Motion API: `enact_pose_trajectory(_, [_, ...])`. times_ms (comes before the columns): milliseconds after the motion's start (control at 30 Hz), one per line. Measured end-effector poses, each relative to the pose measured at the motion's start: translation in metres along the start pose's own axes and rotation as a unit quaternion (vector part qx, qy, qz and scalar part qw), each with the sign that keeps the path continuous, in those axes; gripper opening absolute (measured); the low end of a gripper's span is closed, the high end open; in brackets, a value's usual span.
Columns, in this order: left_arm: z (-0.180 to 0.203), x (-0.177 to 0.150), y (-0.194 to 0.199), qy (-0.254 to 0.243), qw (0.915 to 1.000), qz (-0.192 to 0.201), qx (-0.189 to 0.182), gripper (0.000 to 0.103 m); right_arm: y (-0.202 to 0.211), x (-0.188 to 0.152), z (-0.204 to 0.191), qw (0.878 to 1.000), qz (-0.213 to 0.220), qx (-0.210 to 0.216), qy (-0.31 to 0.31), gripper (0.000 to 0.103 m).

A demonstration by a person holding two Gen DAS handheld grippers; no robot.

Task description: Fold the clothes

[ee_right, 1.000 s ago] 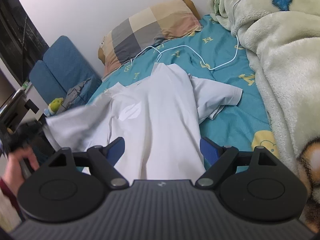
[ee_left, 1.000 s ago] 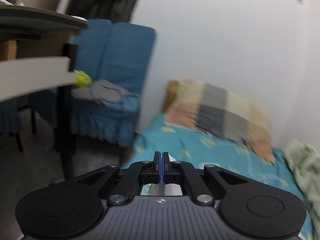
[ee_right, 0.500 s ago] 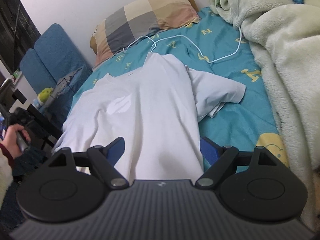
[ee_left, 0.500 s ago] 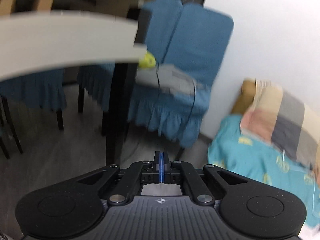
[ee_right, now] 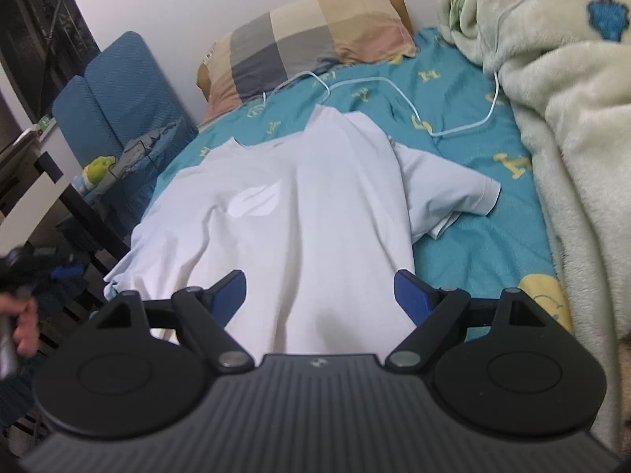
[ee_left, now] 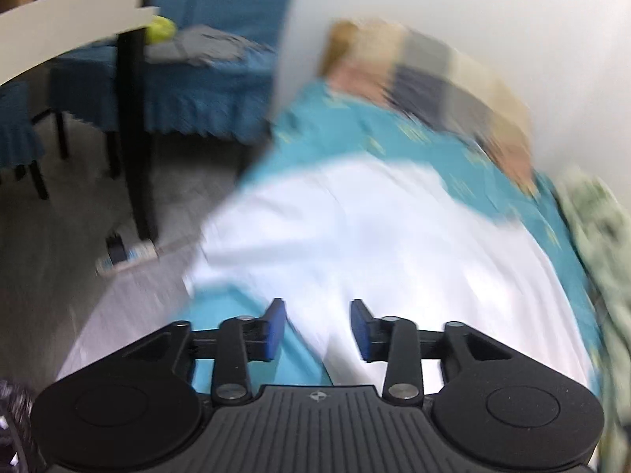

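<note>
A: Start with the bed (ee_right: 485, 236). Where's the garment on it?

B: The white T-shirt (ee_right: 307, 213) lies flat on the teal sheet, roughly mid-bed, between the checked pillow (ee_right: 303, 39) at the head and the near edge. The fleece blanket (ee_right: 572, 126) is heaped well to the shirt's right, and a white cable (ee_right: 418, 118) loops on the sheet just beyond the collar.

A: Which way does it point?

B: Collar toward the pillow, hem toward us. Its long axis runs straight from the pillow down to the right gripper (ee_right: 321, 295), so the body stretches away in line with that claw's fingers.

A: And the sleeves?

B: The right sleeve (ee_right: 453, 193) is spread out toward the blanket, a bit rumpled. The left side drapes toward the bed's edge by the blue chair (ee_right: 118, 90).

A: The claws?

B: The right gripper's jaws stand wide apart, straddling the hem, gripping nothing. The left gripper (ee_left: 317, 329) has its jaws parted too, empty, over the shirt's left edge. That view is blurred, so I can't tell whether it touches cloth.

A: Who's nearer what?

B: I'd judge the left claw is closer to the draped left side and the right claw to the hem. A lengthwise fold would likely begin with the left.
</note>
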State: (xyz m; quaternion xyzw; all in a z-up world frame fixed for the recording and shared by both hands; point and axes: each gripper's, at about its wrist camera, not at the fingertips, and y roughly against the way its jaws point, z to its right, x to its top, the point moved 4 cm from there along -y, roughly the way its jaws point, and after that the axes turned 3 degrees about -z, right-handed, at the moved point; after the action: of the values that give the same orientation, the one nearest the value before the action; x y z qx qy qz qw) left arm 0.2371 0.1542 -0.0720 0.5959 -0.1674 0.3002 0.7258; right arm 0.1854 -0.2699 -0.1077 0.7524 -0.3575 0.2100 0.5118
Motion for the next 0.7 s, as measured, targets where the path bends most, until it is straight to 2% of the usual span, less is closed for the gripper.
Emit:
enact_pose_trajectory(100, [0.042,-0.052,0.034,-0.034,0.9978,-0.052,-0.023,0.053,0.015,-0.001,-0.002,1.0,0.011,0.004,0.0,0.084])
enact_pose_trajectory(200, [0.082,-0.109,0.055,-0.056,0.9918,-0.107,-0.041,0.063,0.029,-0.003,-0.003,1.0,0.02,0.003,0.003,0.084])
enact_pose_trajectory(333, [0.123,-0.167,0.06,-0.074,0.9797,-0.18,-0.048,0.066,0.045,-0.007,-0.003,1.0,0.027,0.001,0.007,0.084])
enact_pose_trajectory(500, [0.147,-0.198,0.044,-0.097,0.9652,-0.242,-0.024,0.065,0.056,-0.012,0.0,1.0,0.028,0.003,0.008,0.084])
enact_pose_trajectory(567, [0.152,-0.21,0.042,-0.099,0.9611,-0.257,-0.02,0.057,0.06,-0.014,0.001,1.0,0.029,0.005,0.005,0.084])
enact_pose_trajectory(633, [0.152,-0.217,0.045,-0.099,0.9574,-0.271,-0.018,0.035,0.061,-0.015,0.003,1.0,0.029,0.008,0.001,0.084])
enact_pose_trajectory(667, [0.149,-0.217,0.05,-0.097,0.9573,-0.272,-0.015,0.006,0.062,-0.015,0.005,1.0,0.028,0.01,-0.003,0.084])
enact_pose_trajectory(700, [0.146,-0.216,0.055,-0.095,0.9573,-0.273,-0.013,0.004,0.063,-0.015,0.006,1.0,0.027,0.012,-0.007,0.084])
